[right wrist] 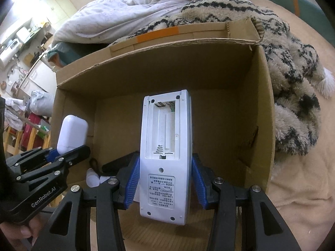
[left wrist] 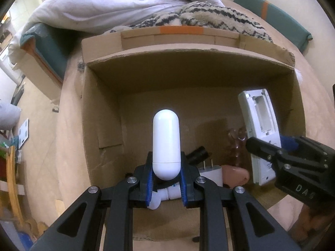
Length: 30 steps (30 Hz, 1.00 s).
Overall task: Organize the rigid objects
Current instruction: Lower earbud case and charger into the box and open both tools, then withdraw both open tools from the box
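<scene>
My left gripper (left wrist: 166,177) is shut on a white capsule-shaped case (left wrist: 166,144) and holds it upright over the open cardboard box (left wrist: 100,113). My right gripper (right wrist: 165,179) is shut on a white remote control (right wrist: 165,146), back side up with its battery bay open, also over the box (right wrist: 259,108). The remote shows in the left wrist view (left wrist: 261,131) at the right, the capsule case in the right wrist view (right wrist: 72,131) at the left. In the box lie a white plug adapter (left wrist: 211,172), a black cylinder (left wrist: 199,153), a white pipe piece (left wrist: 167,194) and a pink object (left wrist: 235,174).
The box stands on a beige bed cover (right wrist: 303,177). A black-and-cream shaggy blanket (right wrist: 293,83) and a white duvet (left wrist: 115,2) lie behind and to the right of it. Room furniture and clutter (right wrist: 25,41) sit off to the left.
</scene>
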Tool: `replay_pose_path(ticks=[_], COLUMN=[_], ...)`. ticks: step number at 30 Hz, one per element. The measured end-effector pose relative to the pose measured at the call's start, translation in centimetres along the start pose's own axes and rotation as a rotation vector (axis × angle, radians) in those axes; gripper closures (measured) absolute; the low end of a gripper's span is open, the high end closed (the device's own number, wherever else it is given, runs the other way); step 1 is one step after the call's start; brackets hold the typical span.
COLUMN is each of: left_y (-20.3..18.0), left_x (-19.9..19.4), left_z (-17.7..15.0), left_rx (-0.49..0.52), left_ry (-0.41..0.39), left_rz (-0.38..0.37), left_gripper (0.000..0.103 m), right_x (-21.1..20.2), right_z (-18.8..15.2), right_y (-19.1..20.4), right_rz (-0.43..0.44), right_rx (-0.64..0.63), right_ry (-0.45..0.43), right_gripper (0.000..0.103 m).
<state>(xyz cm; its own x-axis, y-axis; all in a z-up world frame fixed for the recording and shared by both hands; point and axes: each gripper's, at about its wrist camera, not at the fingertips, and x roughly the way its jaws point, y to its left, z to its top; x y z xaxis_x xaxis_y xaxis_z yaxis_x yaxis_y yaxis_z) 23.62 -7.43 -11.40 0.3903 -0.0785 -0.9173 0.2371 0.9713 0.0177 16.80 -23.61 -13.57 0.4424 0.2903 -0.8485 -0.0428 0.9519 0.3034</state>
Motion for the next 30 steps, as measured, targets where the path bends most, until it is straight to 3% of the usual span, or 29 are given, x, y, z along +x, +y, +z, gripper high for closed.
replay_pose_path(ticks=[19, 22, 24, 26, 30], left_y=[-0.5, -0.5, -0.4, -0.5, -0.7], left_x=[0.6, 0.7, 0.5, 0.1, -0.2], left_z=[-0.6, -0.6, -0.6, -0.6, -0.5], left_rx=[0.024, 0.019, 0.015, 0.014, 0.018], left_ry=[0.019, 0.025, 0.013, -0.008, -0.018], left_rz=[0.033, 0.04, 0.049, 0.065, 0.074], left_gripper=[0.084, 0.07, 0.048, 0.041, 0.04], right_x=[-0.5, -0.8, -0.8, -0.8, -0.9], right_z=[0.4, 0.5, 0.5, 0.6, 0.7], right_y=[-0.2, -0.2, -0.1, 0.2, 0.6], right_rz=[0.021, 0.053, 0.071, 0.082, 0.086], right_rx=[0.03, 0.04, 0.037, 0.033, 0.021], right_ry=[-0.032, -0.04, -0.033, -0.03, -0.037], right_gripper=[0.056, 0.045, 0.04, 0.033, 0.025])
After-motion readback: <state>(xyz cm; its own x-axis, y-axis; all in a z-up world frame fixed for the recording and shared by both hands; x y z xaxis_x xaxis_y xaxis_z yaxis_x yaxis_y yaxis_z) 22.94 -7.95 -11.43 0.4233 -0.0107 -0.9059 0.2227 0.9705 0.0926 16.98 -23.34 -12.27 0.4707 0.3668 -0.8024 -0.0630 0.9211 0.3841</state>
